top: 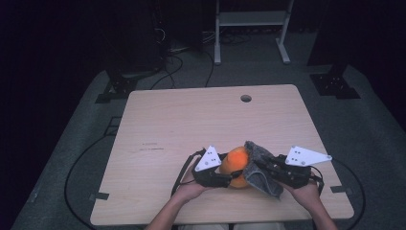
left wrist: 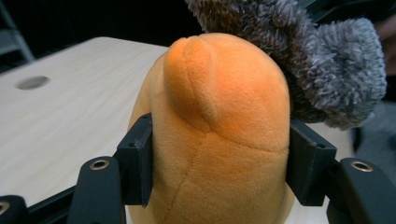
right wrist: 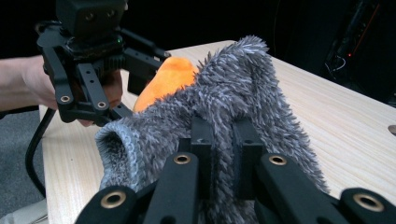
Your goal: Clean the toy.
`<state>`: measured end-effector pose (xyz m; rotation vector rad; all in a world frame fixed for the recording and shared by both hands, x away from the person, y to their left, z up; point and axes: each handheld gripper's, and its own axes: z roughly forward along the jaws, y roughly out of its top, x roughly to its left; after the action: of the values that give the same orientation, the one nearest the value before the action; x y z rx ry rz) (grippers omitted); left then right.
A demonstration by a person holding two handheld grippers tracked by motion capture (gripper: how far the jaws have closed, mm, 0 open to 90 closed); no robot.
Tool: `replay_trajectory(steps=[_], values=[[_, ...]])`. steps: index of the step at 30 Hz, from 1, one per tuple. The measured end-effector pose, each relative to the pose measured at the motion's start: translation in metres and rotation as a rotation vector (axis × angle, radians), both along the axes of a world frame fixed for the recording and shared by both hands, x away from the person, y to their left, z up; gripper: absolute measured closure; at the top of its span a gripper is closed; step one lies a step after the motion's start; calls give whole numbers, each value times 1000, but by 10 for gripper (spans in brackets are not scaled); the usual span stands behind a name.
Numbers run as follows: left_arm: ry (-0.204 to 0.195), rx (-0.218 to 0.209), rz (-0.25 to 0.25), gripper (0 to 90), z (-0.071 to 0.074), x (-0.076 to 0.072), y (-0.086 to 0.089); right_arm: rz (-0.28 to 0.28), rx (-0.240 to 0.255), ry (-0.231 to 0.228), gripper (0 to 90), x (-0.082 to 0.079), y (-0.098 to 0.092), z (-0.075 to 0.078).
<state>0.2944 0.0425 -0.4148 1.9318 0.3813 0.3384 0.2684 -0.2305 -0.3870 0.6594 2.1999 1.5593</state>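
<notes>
Two grippers are seen at the near edge of the table (top: pixel 158 120), held by a person's hands entering at 6 o'clock in the high view. The left gripper (top: pixel 225 176) is closed on an orange plush toy (top: pixel 238 163); in the left gripper view its pads (left wrist: pixel 135 158) are pressed into both flanks of the plush. The right gripper (top: pixel 262 166) is pinched tight on a grey fuzzy cloth (top: pixel 261 172), with the pile bunched between its nearly meeting jaws in the right gripper view. The cloth is draped against the toy at its 3 o'clock side, touching it. Farther off, at 12 o'clock, a round cable hole (top: pixel 246 98) is noted in the tabletop. Progress is judged partial: both items are gripped, but the toy is largely uncovered, so wrapping or wiping remains to be done.
</notes>
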Motion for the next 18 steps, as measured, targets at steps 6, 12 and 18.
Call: replay_trajectory(steps=[6,12,18], values=[[60,14,-44,254,-16,6,-2,-19,-24,123,812,17,-6,-35],[-7,30,-17,305,-22,3,-6,-49,-63,99,813,13,-7,-28],[-17,40,-22,364,-24,0,-7,76,10,54,812,3,3,-10]])
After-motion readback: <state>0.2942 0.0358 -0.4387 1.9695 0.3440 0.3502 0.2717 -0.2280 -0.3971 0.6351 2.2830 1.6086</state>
